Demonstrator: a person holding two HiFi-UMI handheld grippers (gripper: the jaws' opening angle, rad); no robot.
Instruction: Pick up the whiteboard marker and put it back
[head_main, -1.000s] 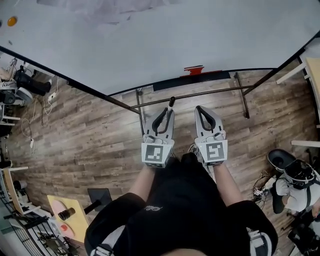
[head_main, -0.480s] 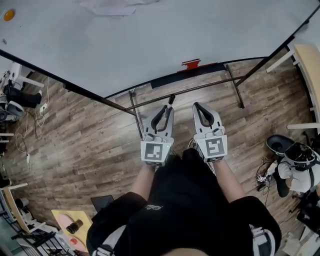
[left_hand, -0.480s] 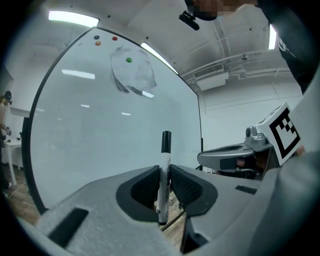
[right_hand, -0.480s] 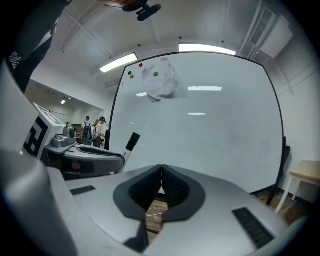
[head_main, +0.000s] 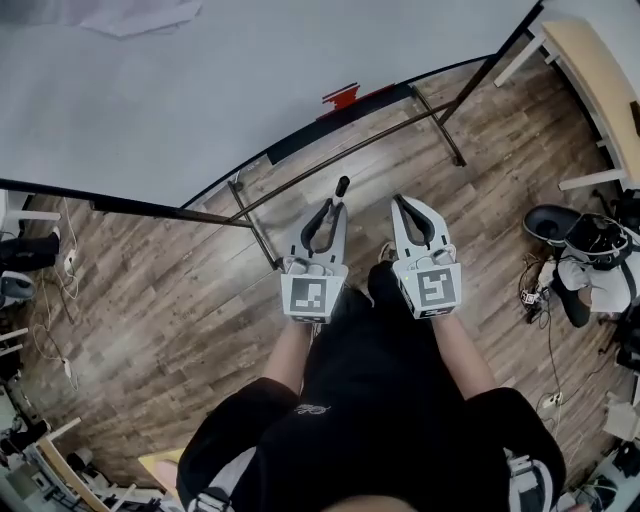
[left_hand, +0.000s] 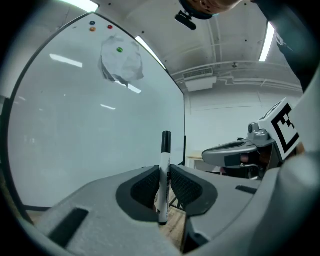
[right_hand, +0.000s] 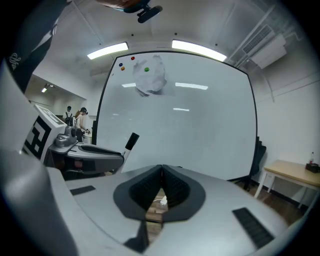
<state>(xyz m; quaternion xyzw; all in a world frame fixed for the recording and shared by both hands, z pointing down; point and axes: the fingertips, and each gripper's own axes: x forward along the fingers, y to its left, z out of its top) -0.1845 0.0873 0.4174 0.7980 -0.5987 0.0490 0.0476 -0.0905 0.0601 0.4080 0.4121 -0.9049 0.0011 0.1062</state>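
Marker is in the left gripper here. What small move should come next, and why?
Probably carry the left gripper forward toward the ledge along the whiteboard's bottom edge. Its jaws are shut on the marker, which stands upright with its black cap up, and the ledge lies ahead, apart from it. The right gripper is shut and empty, so it need not move.

whiteboard (head_main: 200, 90): glossy, smooth, at your 12 o'clock | floor (head_main: 180, 290): matt grained wood planks | your left gripper (head_main: 336, 205): matt grey plastic, ribbed dark pads (left_hand: 143, 190) | marker (left_hand: 164, 157): smooth plastic, black cap
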